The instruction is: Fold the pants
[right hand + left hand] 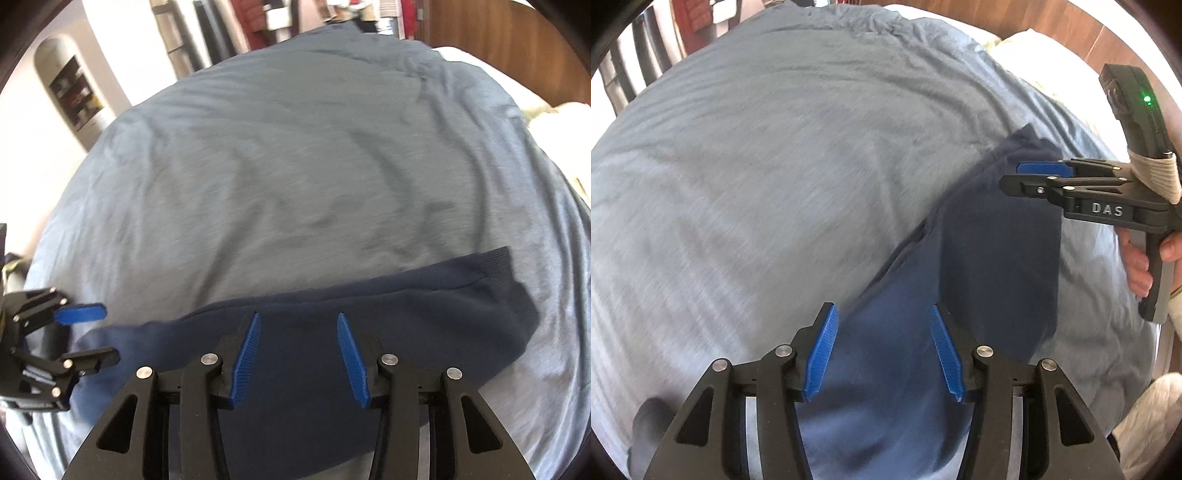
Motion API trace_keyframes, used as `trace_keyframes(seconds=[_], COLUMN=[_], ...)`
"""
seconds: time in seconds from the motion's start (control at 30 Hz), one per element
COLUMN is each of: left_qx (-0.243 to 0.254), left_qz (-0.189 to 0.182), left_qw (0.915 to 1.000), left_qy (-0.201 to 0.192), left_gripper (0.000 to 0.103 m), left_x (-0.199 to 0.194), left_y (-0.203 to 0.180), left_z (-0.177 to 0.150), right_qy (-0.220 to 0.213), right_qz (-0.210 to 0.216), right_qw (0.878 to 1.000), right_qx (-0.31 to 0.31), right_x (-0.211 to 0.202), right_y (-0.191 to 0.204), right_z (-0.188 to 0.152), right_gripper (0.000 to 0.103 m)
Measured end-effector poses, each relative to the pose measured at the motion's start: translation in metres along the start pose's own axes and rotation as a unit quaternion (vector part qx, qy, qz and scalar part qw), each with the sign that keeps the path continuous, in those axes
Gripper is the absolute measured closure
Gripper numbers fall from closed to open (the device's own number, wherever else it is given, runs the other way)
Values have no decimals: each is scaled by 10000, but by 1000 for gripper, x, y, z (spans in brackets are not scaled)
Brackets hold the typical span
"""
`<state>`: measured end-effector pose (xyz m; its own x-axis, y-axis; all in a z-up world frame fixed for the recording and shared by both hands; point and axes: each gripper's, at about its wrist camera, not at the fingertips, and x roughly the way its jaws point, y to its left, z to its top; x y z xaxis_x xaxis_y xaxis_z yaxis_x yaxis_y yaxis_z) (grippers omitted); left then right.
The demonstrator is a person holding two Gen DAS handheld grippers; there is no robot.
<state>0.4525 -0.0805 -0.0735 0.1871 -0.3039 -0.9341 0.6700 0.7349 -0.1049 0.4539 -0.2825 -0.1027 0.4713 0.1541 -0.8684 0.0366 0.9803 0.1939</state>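
Dark navy pants (979, 236) lie flat on a grey-blue bedsheet (775, 166); in the right wrist view the pants (369, 306) stretch across the frame, with a ribbed cuff (498, 273) at the right end. My left gripper (882, 314) is open and empty, hovering above the lighter blue part of the pants. My right gripper (297, 321) is open and empty above the pants' middle. The right gripper also shows from the side in the left wrist view (1015, 175). The left gripper shows at the left edge of the right wrist view (107, 332), open.
The bedsheet (295, 166) covers a bed. A white pillow (1027, 48) lies at the far right by a wooden headboard (997, 14). A dark chair (635, 62) stands at the far left. A white wall with an arched niche (70, 92) stands beyond the bed.
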Motion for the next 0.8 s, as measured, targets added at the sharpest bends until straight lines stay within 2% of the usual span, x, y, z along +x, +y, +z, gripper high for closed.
trace_keyframes(seconds=[0.17, 0.4, 0.6, 0.73, 0.77, 0.8], left_qx=[-236, -547, -982, -1069, -1115, -1172], left_qz=[179, 11, -331, -453, -452, -474], left_qw=[9993, 9980, 9940, 9925, 9920, 9914], left_qy=[234, 328, 352, 377, 371, 335], left_gripper=[52, 52, 52, 52, 53, 62], left_x=[-12, -10, 10, 21, 22, 22], left_y=[31, 61, 79, 81, 82, 82], left_z=[-31, -56, -63, -67, -68, -69], right_qy=[200, 351, 415, 405, 409, 401], right_qz=[230, 394, 380, 292, 281, 254], right_qw=[9990, 9969, 9971, 9976, 9977, 9979], right_qx=[-314, -584, -513, -480, -470, -450], right_x=[5, 15, 21, 24, 25, 26], right_y=[43, 90, 102, 101, 101, 100], right_z=[-12, -25, -26, -26, -25, -25], right_gripper=[58, 58, 58, 58, 58, 58])
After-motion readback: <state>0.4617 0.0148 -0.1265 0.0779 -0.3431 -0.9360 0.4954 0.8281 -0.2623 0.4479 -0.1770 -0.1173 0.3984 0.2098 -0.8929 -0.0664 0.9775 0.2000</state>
